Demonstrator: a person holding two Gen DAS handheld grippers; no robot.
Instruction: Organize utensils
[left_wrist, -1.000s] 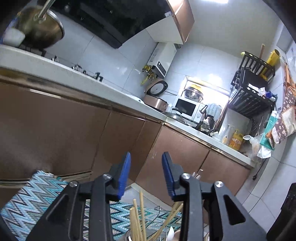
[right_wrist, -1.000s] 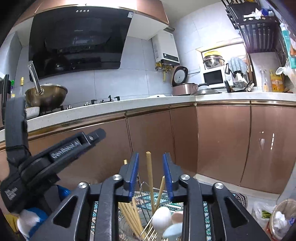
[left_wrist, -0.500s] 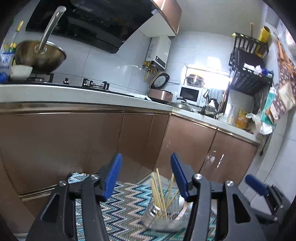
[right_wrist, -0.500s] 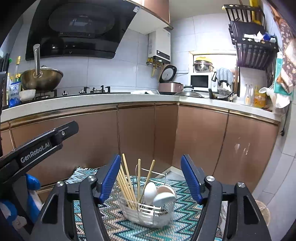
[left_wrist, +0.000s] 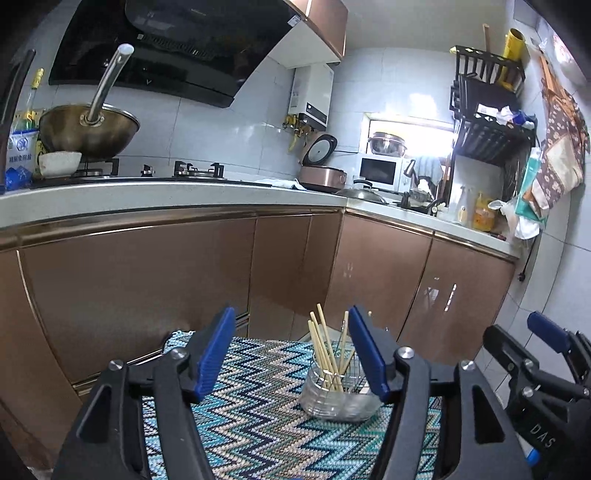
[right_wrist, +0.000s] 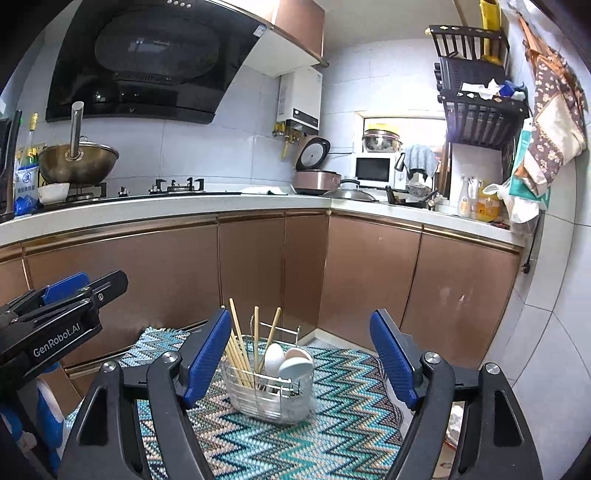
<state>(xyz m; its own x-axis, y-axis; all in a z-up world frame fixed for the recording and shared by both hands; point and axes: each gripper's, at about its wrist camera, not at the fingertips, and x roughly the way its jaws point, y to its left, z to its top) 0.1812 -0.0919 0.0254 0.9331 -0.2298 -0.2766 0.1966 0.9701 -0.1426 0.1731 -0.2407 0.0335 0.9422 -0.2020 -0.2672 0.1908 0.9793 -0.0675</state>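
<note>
A wire utensil basket (right_wrist: 271, 393) stands on a zigzag-patterned mat (right_wrist: 332, 435). It holds several wooden chopsticks (right_wrist: 238, 349) at its left and white spoons (right_wrist: 286, 363) at its right. In the left wrist view the same basket (left_wrist: 338, 397) shows with chopsticks (left_wrist: 327, 349) sticking up. My left gripper (left_wrist: 291, 352) is back from the basket, its jaws opening with nothing between them. My right gripper (right_wrist: 301, 363) also hangs back from the basket, its jaws opening, and nothing is held. Each gripper shows at the edge of the other's view.
Brown cabinet doors (right_wrist: 369, 273) and an L-shaped white counter (right_wrist: 184, 208) stand behind the mat. A wok (right_wrist: 77, 162) sits on the stove, with a rice cooker (right_wrist: 316, 173), a microwave (right_wrist: 373, 170) and bottles (right_wrist: 487, 206) further right. Tiled floor (right_wrist: 535, 369) lies to the right.
Both grippers pulled back and up from the basket and their jaws spread wider. The basket, close under the fingers earlier, now stands farther off on the mat.
</note>
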